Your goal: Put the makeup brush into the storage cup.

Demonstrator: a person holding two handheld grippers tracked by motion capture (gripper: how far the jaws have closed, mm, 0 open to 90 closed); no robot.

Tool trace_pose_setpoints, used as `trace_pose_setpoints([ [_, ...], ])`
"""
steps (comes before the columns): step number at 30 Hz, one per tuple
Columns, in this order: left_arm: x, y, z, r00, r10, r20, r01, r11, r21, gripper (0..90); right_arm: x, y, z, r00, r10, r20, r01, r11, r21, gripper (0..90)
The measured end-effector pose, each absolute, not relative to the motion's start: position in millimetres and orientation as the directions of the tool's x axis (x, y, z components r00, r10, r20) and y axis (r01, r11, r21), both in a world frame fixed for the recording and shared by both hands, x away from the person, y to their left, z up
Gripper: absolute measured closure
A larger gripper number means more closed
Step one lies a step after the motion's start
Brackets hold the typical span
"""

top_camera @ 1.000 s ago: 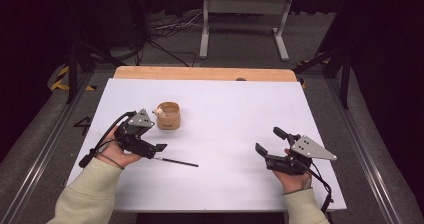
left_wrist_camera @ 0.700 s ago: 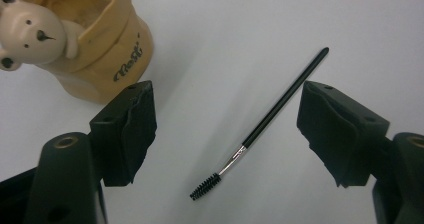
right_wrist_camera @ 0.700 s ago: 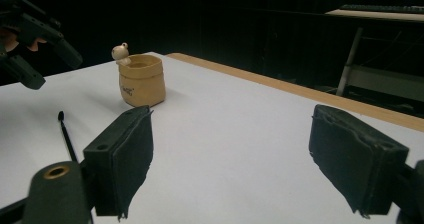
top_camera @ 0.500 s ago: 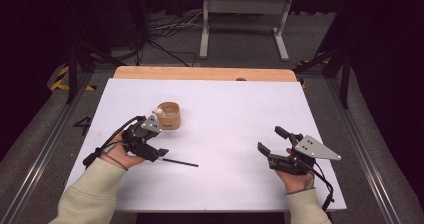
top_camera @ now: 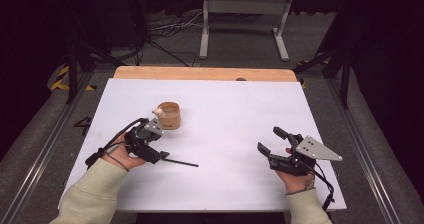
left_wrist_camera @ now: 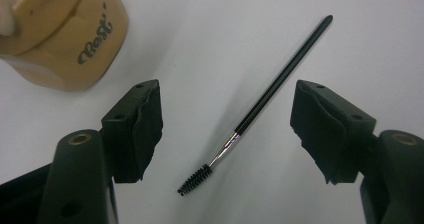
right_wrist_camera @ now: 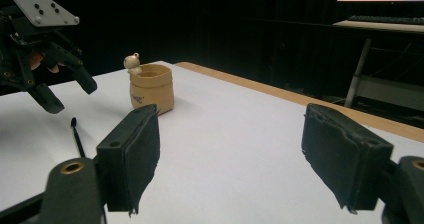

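Left gripper [top_camera: 156, 149] tilted down over the table, jaws spread wide; right gripper [top_camera: 272, 144] level, jaws likewise parted.

On the table [top_camera: 225, 109]: a cup [top_camera: 169, 115] toward the left edge, about midway between far and near edges, with a small figure [top_camera: 158, 113] perched on its left rim. Nearer the near edge, just before the cup, a thin brush [left_wrist_camera: 260, 101] lying flat, tip pointing right. Above the brush's bristle end, the left gripper [left_wrist_camera: 225, 129], jaws straddling it, cup just behind. Toward the right edge, well apart from cup and brush, the right gripper [top_camera: 272, 141], facing the cup across bare table.
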State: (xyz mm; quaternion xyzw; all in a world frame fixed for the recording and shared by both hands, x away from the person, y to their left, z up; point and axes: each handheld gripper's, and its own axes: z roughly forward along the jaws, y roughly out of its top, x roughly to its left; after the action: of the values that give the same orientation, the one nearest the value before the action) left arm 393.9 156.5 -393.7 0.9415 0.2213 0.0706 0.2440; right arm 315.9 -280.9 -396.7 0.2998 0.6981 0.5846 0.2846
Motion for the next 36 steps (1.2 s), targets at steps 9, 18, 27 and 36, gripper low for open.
trace_pose_setpoints([
  [9,396.9,149.1,-407.4,0.902,0.432,0.011,0.382,-0.811,0.444,34.0,315.3,-279.5,-396.0,-0.675,0.737,-0.041,0.08,0.129,0.988,24.6],
  [18,398.8,144.4,-419.7,0.904,0.426,0.016,0.388,-0.837,0.386,40.1,315.8,-275.3,-399.3,-0.687,0.725,-0.045,0.086,0.143,0.986,24.7],
  [27,402.3,143.6,-428.0,0.892,0.452,0.016,0.419,-0.839,0.348,42.6,315.8,-274.2,-399.0,-0.693,0.719,-0.043,0.085,0.141,0.986,24.7],
  [36,403.4,142.4,-431.2,0.895,0.445,0.006,0.42,-0.848,0.323,52.4,315.4,-274.3,-400.4,-0.697,0.716,-0.029,0.095,0.133,0.987,24.6],
])
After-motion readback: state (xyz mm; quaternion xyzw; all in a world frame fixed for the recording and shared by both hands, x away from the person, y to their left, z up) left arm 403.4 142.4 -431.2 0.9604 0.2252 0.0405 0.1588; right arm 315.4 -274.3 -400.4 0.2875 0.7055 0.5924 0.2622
